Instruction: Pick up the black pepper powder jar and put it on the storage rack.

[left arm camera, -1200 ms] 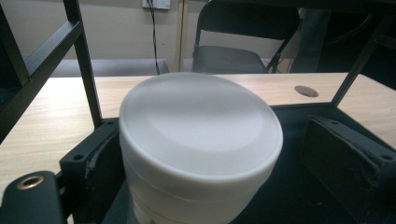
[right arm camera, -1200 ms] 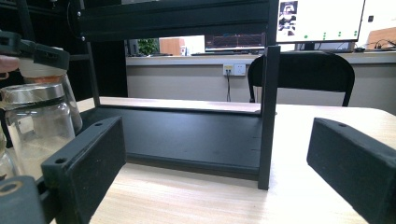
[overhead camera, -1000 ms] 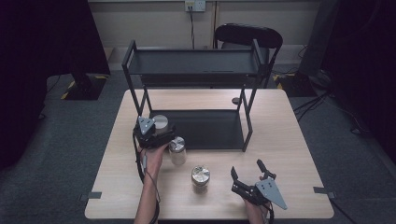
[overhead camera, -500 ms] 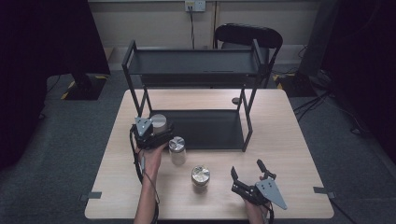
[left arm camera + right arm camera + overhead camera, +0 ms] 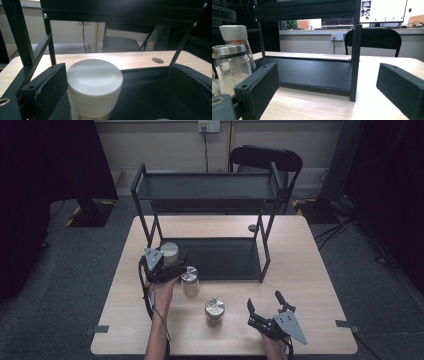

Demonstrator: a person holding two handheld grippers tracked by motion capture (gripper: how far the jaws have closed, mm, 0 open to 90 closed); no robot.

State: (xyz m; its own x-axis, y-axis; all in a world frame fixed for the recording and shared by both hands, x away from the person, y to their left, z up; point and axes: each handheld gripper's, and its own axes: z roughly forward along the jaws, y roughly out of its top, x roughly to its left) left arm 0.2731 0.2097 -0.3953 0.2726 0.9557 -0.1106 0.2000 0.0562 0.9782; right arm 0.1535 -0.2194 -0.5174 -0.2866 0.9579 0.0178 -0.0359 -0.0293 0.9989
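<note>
Jaws opening around white-lidded jar (image 5: 94, 85)

A white-lidded jar (image 5: 94, 87) stands upright on the black rack's lower shelf (image 5: 220, 257), at its left corner, about ten o'clock from the counter's centre.

In the left gripper view the white-lidded round jar (image 5: 94, 87) is cut off below its lid by the bottom edge (contents untellable), its body hidden behind the left gripper (image 5: 161, 265) from above.

Dim room, soft focus, dark edges
</note>
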